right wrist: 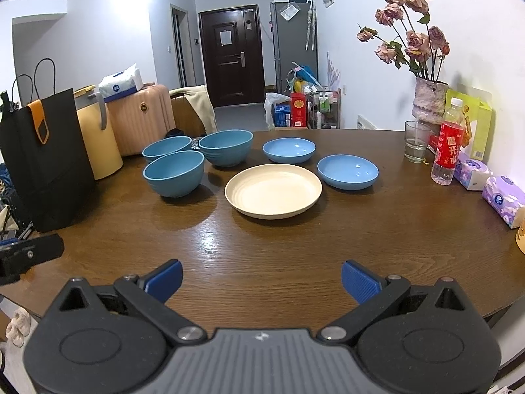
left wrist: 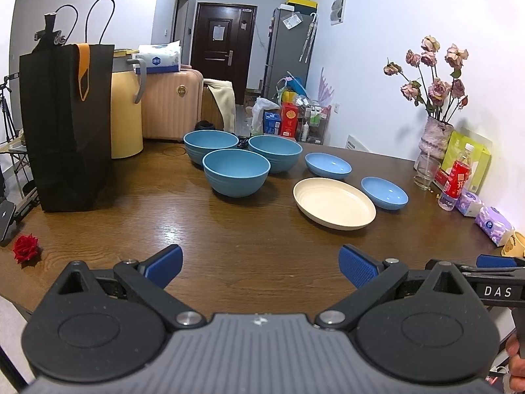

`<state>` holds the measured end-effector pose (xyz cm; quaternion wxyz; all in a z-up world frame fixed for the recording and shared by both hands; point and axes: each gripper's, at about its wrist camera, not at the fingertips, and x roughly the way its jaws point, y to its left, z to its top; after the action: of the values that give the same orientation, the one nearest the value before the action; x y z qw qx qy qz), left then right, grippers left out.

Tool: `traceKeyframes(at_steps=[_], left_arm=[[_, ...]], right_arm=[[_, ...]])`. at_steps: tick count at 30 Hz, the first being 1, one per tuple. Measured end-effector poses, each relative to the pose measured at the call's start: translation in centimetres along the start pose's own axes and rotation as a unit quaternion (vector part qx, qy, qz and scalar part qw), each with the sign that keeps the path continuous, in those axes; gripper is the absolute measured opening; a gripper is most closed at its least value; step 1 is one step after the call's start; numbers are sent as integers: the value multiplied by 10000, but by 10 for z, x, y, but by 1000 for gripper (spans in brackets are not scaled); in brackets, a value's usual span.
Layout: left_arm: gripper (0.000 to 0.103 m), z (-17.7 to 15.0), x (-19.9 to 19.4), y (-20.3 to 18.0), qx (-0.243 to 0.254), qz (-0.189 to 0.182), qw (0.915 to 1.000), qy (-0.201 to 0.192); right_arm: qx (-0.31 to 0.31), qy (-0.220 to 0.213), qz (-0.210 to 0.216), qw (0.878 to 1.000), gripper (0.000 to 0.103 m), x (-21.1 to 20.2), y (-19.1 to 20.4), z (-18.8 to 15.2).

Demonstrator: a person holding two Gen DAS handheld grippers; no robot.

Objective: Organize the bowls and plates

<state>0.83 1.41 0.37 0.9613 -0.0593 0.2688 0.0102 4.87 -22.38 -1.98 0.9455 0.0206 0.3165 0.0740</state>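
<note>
Left view: left tool [left wrist: 261, 267] hovering agape, empty, bare table [left wrist: 229, 239] ahead; black bag [left wrist: 67, 124] crowding three blue bowls [left wrist: 236, 172]; right view: right tool [right wrist: 261, 280] gaping, cream plate [right wrist: 273, 190] sitting centre, blue dishes [right wrist: 347, 171] behind, bottle [right wrist: 448, 144] hugging the edge.

Black tongs [left wrist: 261, 267] w/ blue ribbed pads [left wrist: 356, 267], silver screws, grey grooved base.

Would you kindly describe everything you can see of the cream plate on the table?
The cream plate is round and shallow, with a low raised rim and faint concentric rings inside. It looks like matte plastic or a similar composite. It is empty and sits flat and upright on the wooden table, in front of two blue shallow dishes and right of three blue bowls, touching none of them. Neither gripper is near it.
</note>
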Motion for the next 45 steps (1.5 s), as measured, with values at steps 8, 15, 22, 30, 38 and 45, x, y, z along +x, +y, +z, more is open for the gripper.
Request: traceKeyframes(at_steps=[8,15,22,30,38,45], left_arm=[[103,10,16,-7,25,-67,9999,108],[103,23,41,-18,167,-139,9991,370],[103,38,68,-34,299,-161,9980,529],[103,52,98,-47,389,-178,9966,700],[103,63,129,-58,387,-166,9950,901],[103,72,156,-66,308,-96,9939,1051]], right_arm=[[24,96,-91,9999,103,11,-4,11],[222,381,-222,9988,103,32,-14,25],[382,542,-232,9975,103,56,-23,38],[582,631,-208,9961,103,83,-36,55],[790,746,-169,9939,103,109,-50,66],[921,839,-181,9920,103,130,-65,75]])
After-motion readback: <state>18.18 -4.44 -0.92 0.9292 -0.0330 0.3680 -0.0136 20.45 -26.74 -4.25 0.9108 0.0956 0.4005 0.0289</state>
